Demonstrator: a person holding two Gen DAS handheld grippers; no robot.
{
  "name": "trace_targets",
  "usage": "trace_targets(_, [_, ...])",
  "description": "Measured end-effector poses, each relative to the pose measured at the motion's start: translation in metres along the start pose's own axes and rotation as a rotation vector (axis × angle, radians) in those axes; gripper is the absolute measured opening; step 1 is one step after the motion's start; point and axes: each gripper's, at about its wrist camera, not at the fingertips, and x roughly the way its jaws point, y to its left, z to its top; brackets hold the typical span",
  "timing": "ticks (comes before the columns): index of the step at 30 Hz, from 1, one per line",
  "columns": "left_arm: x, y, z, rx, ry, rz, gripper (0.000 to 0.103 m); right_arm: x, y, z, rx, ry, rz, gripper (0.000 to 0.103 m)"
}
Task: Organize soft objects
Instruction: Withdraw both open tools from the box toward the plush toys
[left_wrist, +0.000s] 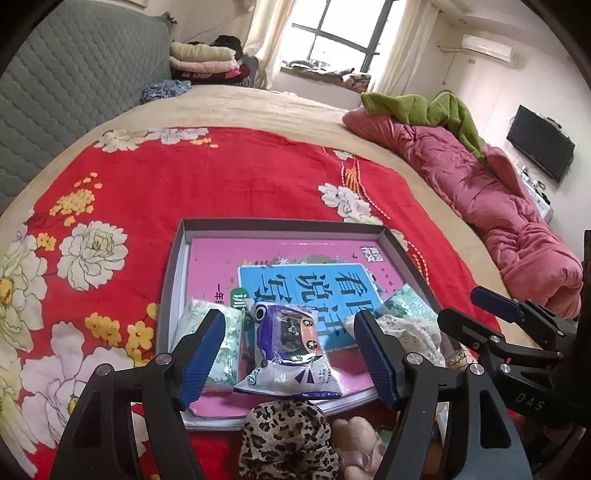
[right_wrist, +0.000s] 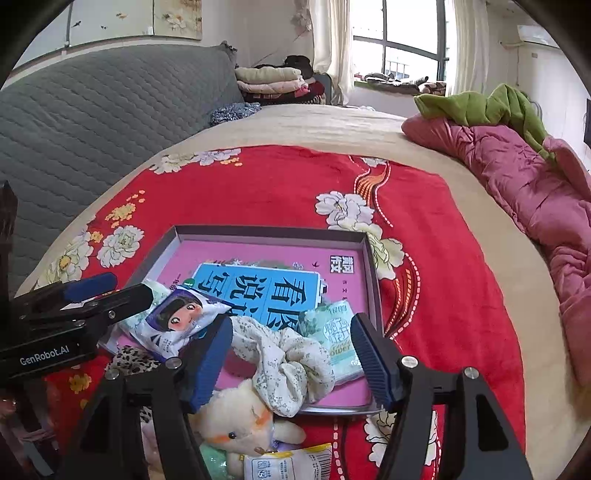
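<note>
A shallow grey cardboard tray (left_wrist: 177, 295) lies on the red floral blanket (left_wrist: 221, 177) covering the bed, with a pink-and-blue printed book (left_wrist: 295, 258) flat on its floor. The soft items sit at the near end of the tray: a purple-and-white cartoon snack packet (left_wrist: 288, 354), a pale green tissue pack (right_wrist: 334, 339) and a cream floral fabric scrunchie (right_wrist: 284, 365). Outside the near rim lie a leopard-print fabric piece (left_wrist: 284, 432) and a cream plush toy (right_wrist: 240, 417).

The left hand-held gripper (left_wrist: 291, 362) hovers above the snack packet, jaws spread wide — nothing gripped. The right hand-held gripper (right_wrist: 291, 363) hovers above the scrunchie, jaws likewise wide apart and empty.
</note>
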Motion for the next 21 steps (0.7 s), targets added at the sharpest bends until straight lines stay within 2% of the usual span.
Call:
trace_targets(12, [-0.027, 0.006, 0.003, -0.021, -0.035, 0.013, 0.076, -0.024, -0.001, 0.006, -0.009, -0.053, 0.003, 0.069])
trace_targets(21, [-0.058, 0.021, 0.001, -0.066, -0.086, 0.058, 0.077, -0.046, -0.003, 0.008, -0.016, -0.108, 0.016, 0.070])
